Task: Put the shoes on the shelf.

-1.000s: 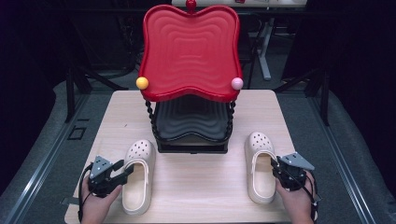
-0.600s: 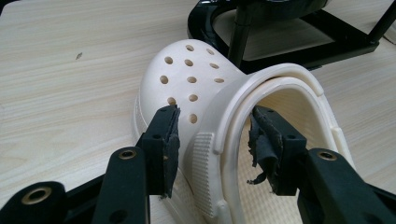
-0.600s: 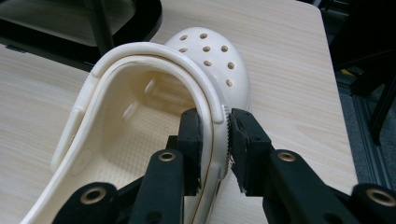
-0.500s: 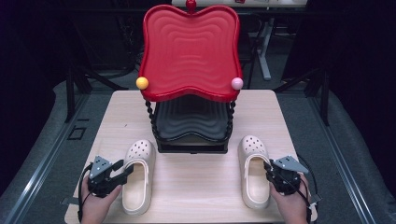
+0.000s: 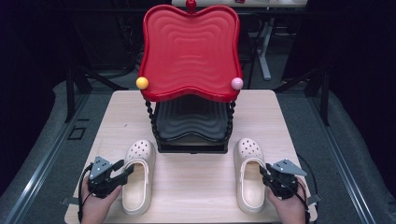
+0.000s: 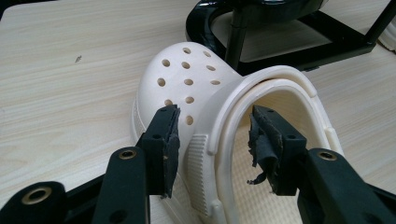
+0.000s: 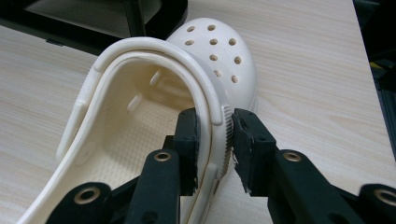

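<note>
Two cream perforated clogs lie toe-away on the wooden table (image 5: 196,186). My left gripper (image 5: 125,169) (image 6: 212,135) is open and straddles the left clog's (image 5: 137,182) (image 6: 191,79) side wall and strap, one jaw outside, one inside, with gaps on both sides. My right gripper (image 5: 265,175) (image 7: 215,135) has the right clog's (image 5: 250,177) (image 7: 219,51) outer wall and strap between its jaws. Its jaws have just been opening, and a thin gap shows at the outer pad.
A two-tier stand sits mid-table behind the clogs, a red wavy tray (image 5: 189,51) on top and a black tray (image 5: 191,119) under it. Yellow (image 5: 142,82) and pink (image 5: 237,83) balls sit at the red tray's corners. Table edges lie close beside both hands.
The right clog, with my right gripper on its wall, has slid a little left and toward the near edge. The left gripper and left clog have stayed put.
</note>
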`<action>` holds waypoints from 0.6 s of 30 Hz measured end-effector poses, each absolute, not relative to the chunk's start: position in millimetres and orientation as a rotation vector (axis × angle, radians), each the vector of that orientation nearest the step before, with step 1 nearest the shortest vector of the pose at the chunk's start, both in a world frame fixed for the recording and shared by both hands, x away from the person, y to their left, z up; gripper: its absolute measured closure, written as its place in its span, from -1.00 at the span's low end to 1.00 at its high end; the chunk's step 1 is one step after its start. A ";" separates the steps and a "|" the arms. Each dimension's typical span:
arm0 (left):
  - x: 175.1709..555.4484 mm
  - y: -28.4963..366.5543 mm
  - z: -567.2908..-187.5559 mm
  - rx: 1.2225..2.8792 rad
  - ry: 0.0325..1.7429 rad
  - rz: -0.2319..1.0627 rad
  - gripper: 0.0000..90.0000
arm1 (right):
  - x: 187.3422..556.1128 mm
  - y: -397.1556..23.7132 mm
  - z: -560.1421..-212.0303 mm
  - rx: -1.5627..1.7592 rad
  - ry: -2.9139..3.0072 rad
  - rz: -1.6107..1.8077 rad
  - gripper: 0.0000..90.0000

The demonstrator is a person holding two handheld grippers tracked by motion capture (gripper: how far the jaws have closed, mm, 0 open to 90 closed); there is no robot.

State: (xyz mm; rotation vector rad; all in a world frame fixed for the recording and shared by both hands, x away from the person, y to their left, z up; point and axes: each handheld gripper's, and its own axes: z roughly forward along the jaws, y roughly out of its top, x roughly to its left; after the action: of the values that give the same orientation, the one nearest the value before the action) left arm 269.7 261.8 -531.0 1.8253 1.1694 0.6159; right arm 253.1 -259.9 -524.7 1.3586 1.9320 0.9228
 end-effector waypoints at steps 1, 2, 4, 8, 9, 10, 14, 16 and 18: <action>269.5 261.6 -530.7 1.826 1.168 0.617 0.17 | 253.0 -259.1 -524.7 1.346 1.926 0.924 0.54; 269.3 261.3 -530.7 1.821 1.168 0.620 0.17 | 252.4 -257.6 -523.1 1.317 1.932 0.904 0.51; 269.3 261.2 -530.8 1.820 1.167 0.622 0.17 | 252.6 -256.5 -522.7 1.305 1.933 0.903 0.50; 268.0 259.7 -528.9 1.819 1.166 0.632 0.20 | 254.0 -253.4 -522.5 1.245 1.930 0.883 0.45; 268.0 259.7 -528.9 1.819 1.166 0.632 0.21 | 254.4 -253.2 -522.1 1.242 1.932 0.886 0.45; 267.8 259.4 -528.5 1.827 1.165 0.631 0.21 | 254.4 -253.2 -522.1 1.242 1.932 0.886 0.45; 268.0 256.4 -528.3 1.842 1.158 0.642 0.27 | 257.4 -250.8 -520.6 1.205 1.939 0.889 0.45; 268.2 255.0 -528.4 1.853 1.155 0.649 0.28 | 258.4 -250.0 -521.0 1.203 1.936 0.894 0.45; 268.7 254.4 -528.2 1.859 1.159 0.655 0.32 | 260.0 -248.7 -520.9 1.189 1.943 0.877 0.46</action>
State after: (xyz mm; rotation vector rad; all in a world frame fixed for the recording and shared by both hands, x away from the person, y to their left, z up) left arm 268.7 254.4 -528.2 1.8589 1.1593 0.6555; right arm 260.0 -248.7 -520.9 1.1889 1.9428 0.8773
